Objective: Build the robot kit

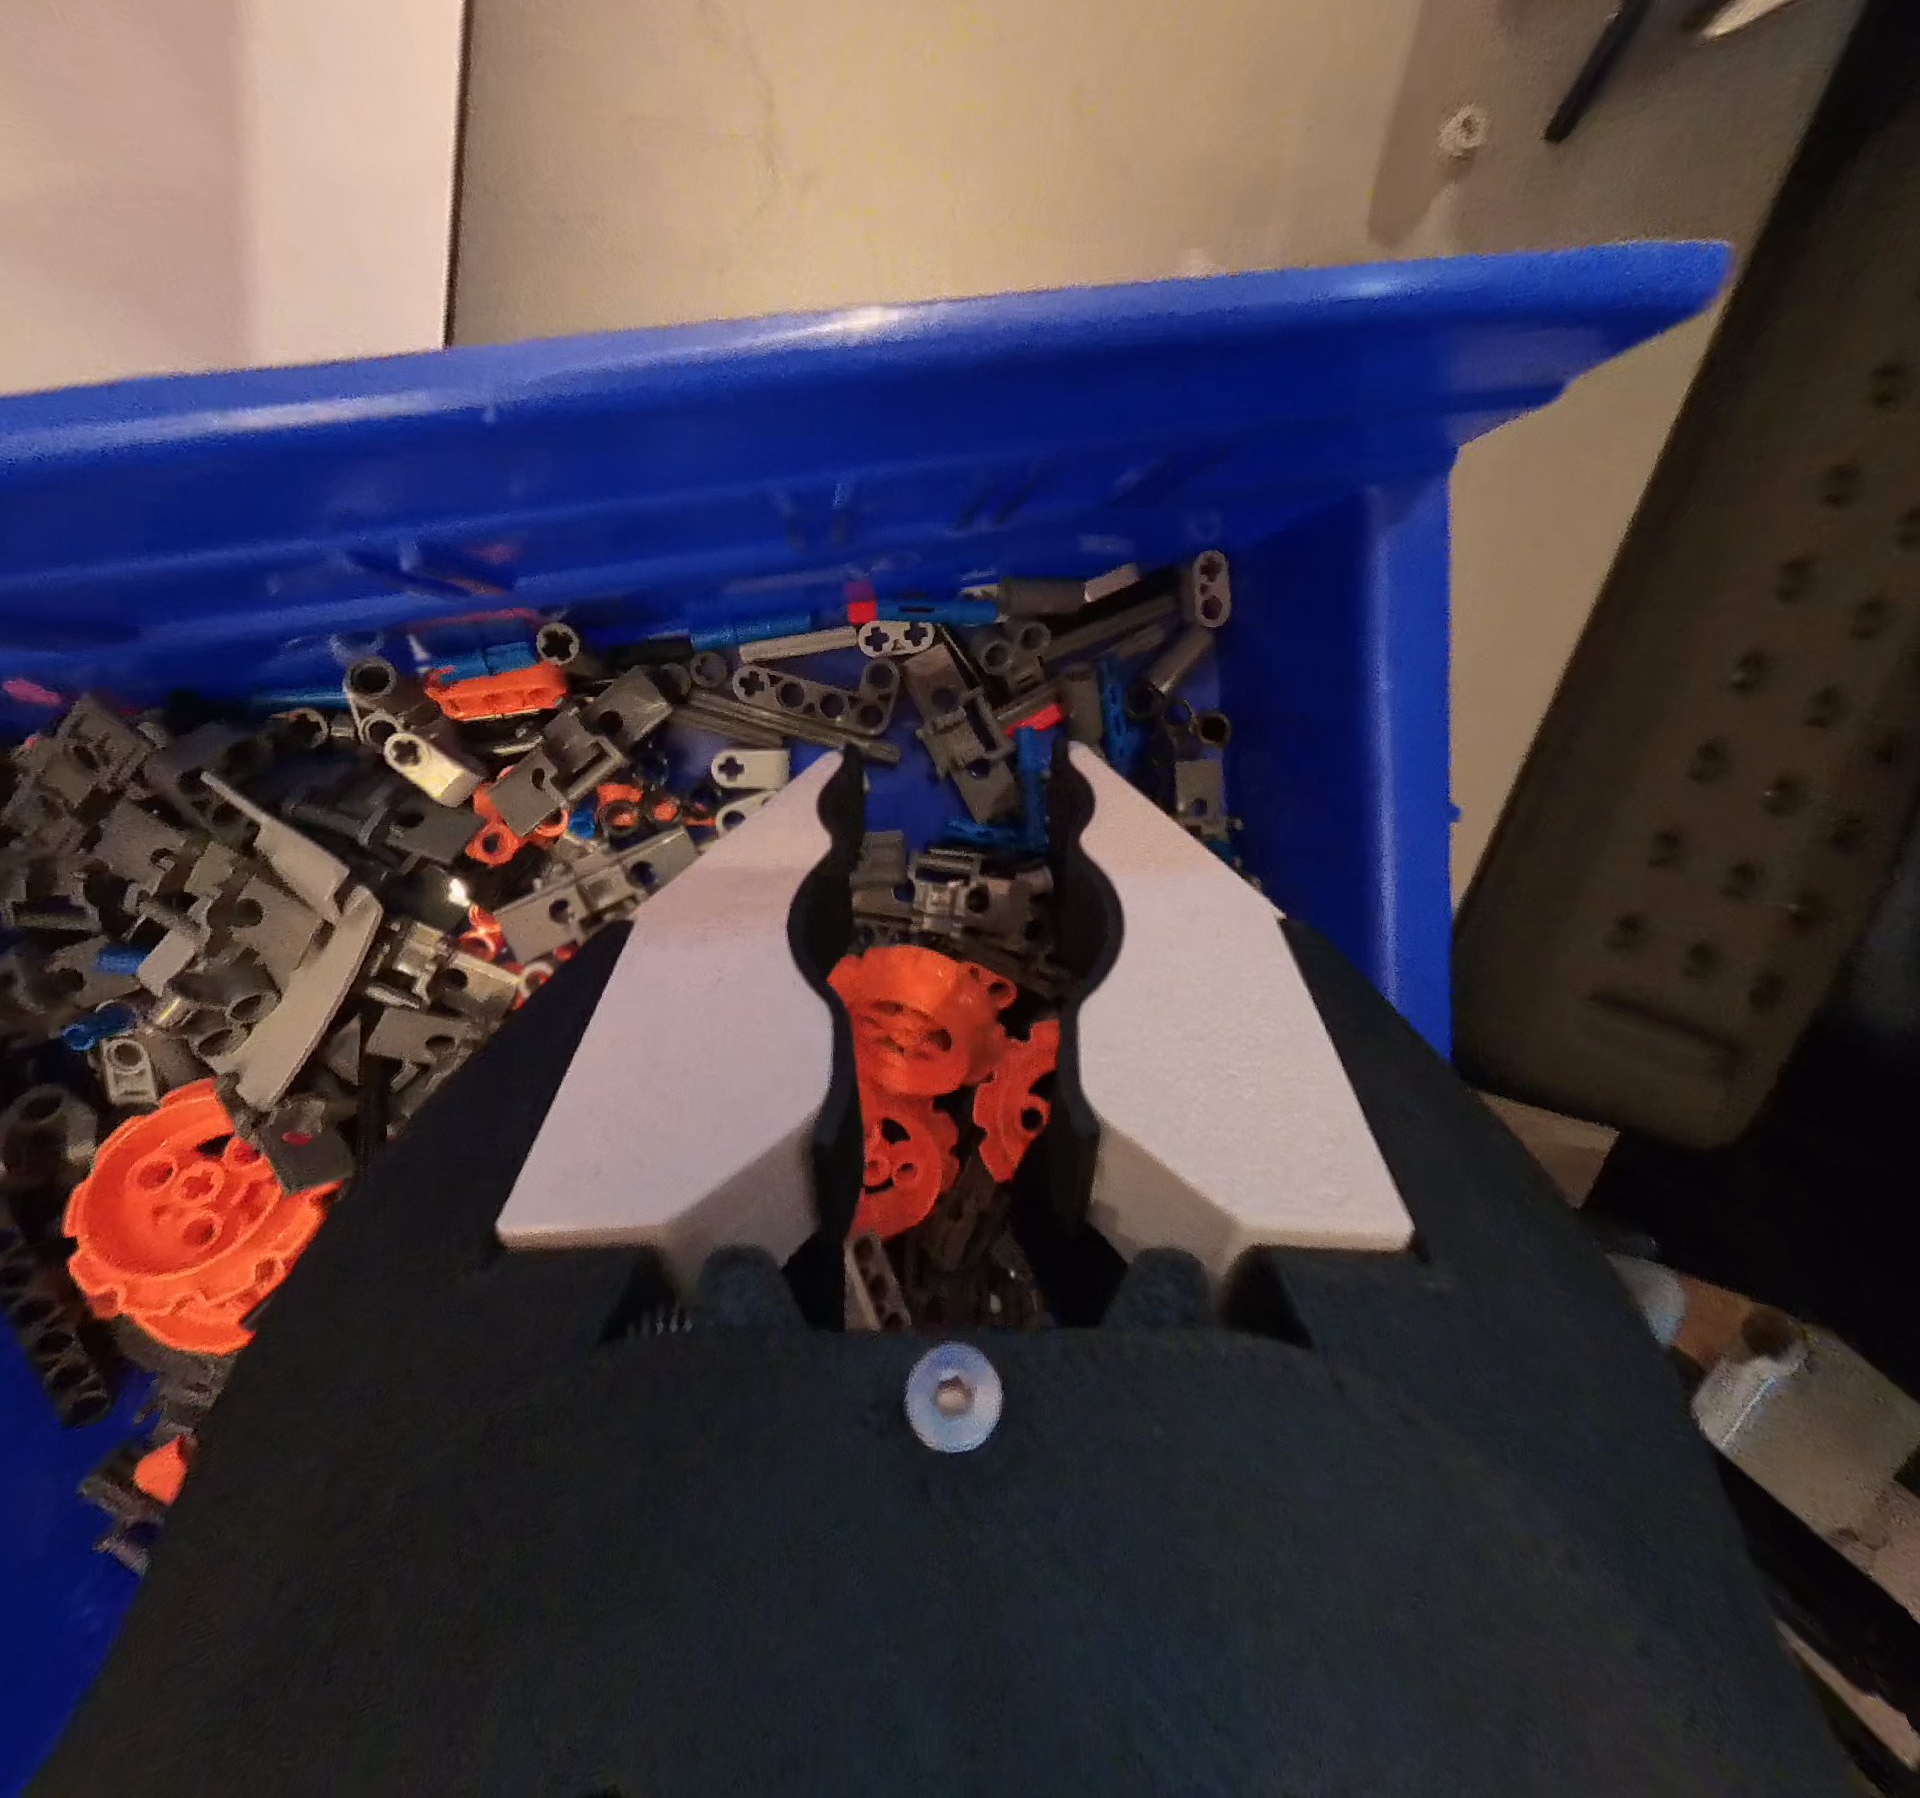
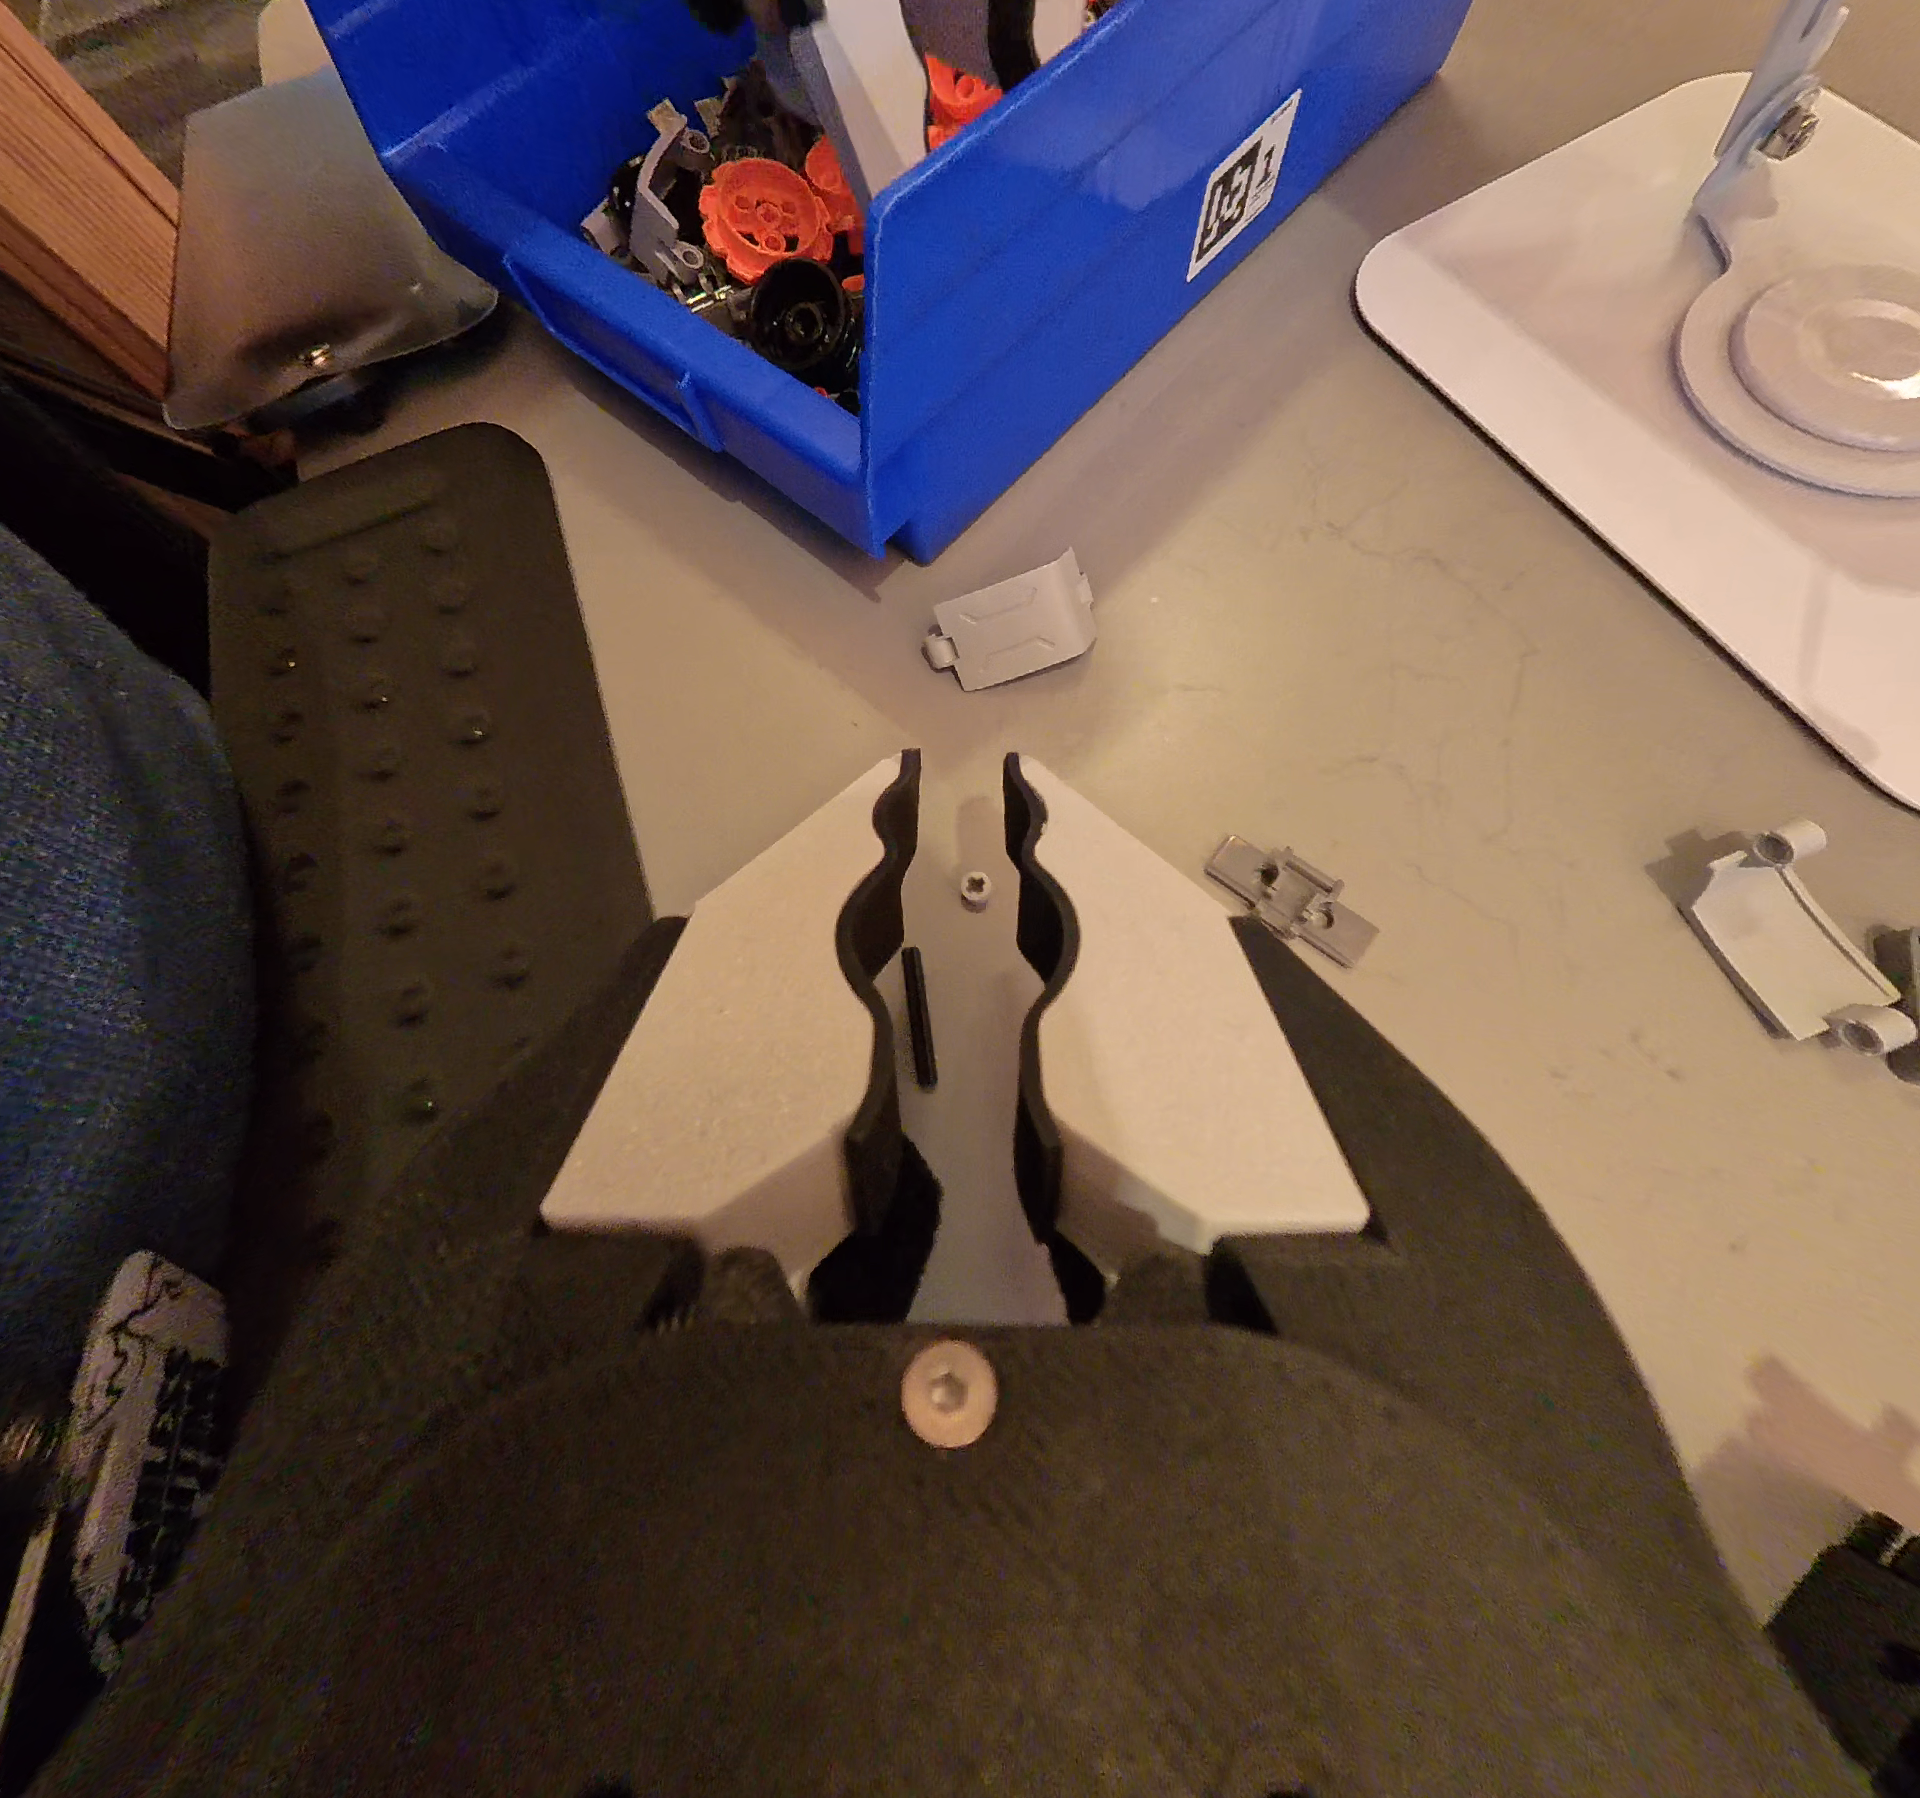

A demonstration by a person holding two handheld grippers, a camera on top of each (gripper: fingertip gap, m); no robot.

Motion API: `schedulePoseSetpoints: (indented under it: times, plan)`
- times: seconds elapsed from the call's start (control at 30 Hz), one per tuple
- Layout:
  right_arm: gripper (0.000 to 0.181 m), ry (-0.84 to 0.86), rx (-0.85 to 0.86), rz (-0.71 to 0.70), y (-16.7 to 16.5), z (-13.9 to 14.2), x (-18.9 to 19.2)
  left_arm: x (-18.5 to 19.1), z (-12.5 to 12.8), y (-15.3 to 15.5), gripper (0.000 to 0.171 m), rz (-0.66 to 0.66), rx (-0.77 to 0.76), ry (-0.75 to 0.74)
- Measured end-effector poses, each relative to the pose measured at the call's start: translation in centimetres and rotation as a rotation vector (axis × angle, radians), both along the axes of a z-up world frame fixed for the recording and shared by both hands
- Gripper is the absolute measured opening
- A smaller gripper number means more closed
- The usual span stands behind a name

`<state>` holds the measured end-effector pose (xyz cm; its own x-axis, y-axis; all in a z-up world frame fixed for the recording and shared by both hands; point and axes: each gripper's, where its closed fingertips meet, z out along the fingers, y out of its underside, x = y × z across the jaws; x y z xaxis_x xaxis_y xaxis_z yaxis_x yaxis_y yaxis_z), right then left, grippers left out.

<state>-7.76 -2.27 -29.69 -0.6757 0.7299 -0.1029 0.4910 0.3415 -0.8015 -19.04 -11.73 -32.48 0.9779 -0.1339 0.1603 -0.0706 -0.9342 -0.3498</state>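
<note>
My left gripper (image 1: 951, 761) is open and reaches down into a blue bin (image 1: 831, 418) full of grey, black, blue and orange building parts. Orange wheel hubs (image 1: 914, 1021) lie between its fingers; I cannot tell if they touch. The right wrist view shows the bin (image 2: 1039, 294) with the left gripper (image 2: 894, 86) inside it. My right gripper (image 2: 961, 761) is open and empty just above the grey table. A small grey bush (image 2: 977, 888) and a black axle pin (image 2: 920, 1016) lie on the table between its fingers. A grey curved panel (image 2: 1013, 634) lies just ahead.
A black studded mat (image 2: 405, 761) lies left of the right gripper. A white stand base (image 2: 1621, 418) sits at the right. A grey flat connector (image 2: 1291, 898) and a grey panel with pins (image 2: 1787, 938) lie to the right. A blue sleeve (image 2: 94, 917) is at the left edge. The grippers' ends are close to 15 cm from one another.
</note>
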Motion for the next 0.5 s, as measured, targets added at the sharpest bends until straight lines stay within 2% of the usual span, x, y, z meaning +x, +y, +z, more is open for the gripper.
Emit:
schedulePoseSetpoints:
  times: [0.27,0.4,0.5]
  plan:
    - [0.013,0.006,-0.010,-0.018,-0.1,0.0,0.2,-0.6,-1.7,-0.1,0.018,0.031,-0.056,0.029]
    - [0.013,0.004,-0.013,-0.020,0.0,-0.2,0.1,-2.6,-1.5,-1.0,0.009,0.037,-0.093,0.133]
    - [0.013,0.006,-0.014,-0.018,0.0,-0.1,0.1,-4.1,-1.0,-2.1,0.015,0.062,-0.111,0.155]
